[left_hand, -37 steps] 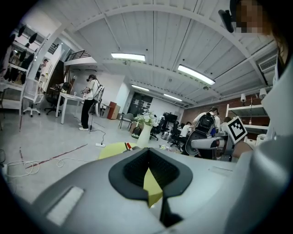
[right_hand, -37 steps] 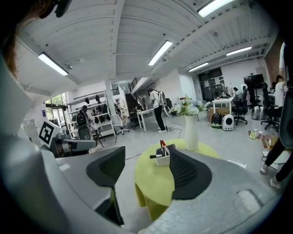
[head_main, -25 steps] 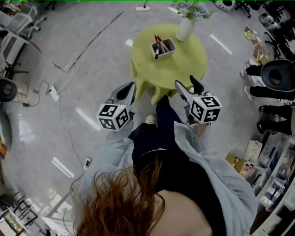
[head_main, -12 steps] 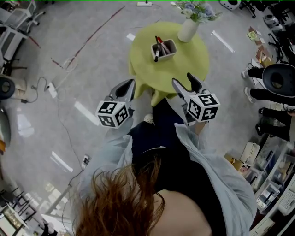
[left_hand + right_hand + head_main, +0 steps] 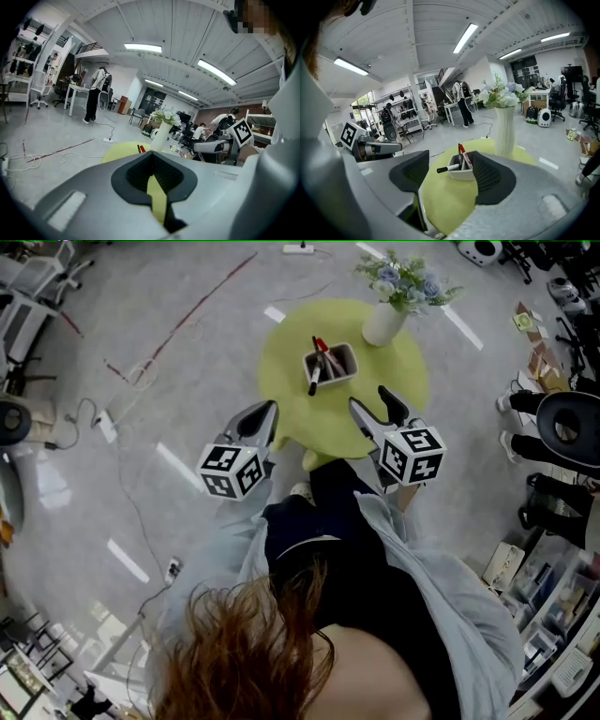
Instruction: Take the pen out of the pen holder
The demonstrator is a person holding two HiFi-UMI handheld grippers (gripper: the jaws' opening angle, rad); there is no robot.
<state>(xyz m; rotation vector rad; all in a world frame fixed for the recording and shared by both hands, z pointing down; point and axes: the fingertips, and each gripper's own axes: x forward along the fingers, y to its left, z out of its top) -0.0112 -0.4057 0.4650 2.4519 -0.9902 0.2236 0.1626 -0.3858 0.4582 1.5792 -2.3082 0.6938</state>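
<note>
I'm looking into a big open workroom with a grey floor and strip lights overhead. At 12 o'clock from me stands a round table under a yellow-green cloth.

The pen holder, a small white box, sits upright near the middle of the table. A black-capped marker leans out of it toward 7 o'clock, its cap past the rim. A red pen stands in the same holder, tilted toward 11 o'clock. I can't make out how many other pens are in there. At 2 o'clock from the holder, near the table's far edge, a white vase holds pale flowers.

My left claw is closed with nothing in it, and only a thin sliver of the cloth shows between the pads. In the head view it hangs off the table's 7 o'clock edge, over the floor.

My right claw is spread wide and empty. The right gripper view lines it up on the holder, which shows between the two jaws but well beyond them, touching neither. In the head view this claw sits at the table's 5 o'clock edge, just over the cloth.

Far off in the left gripper view, a person stands at a desk.
</note>
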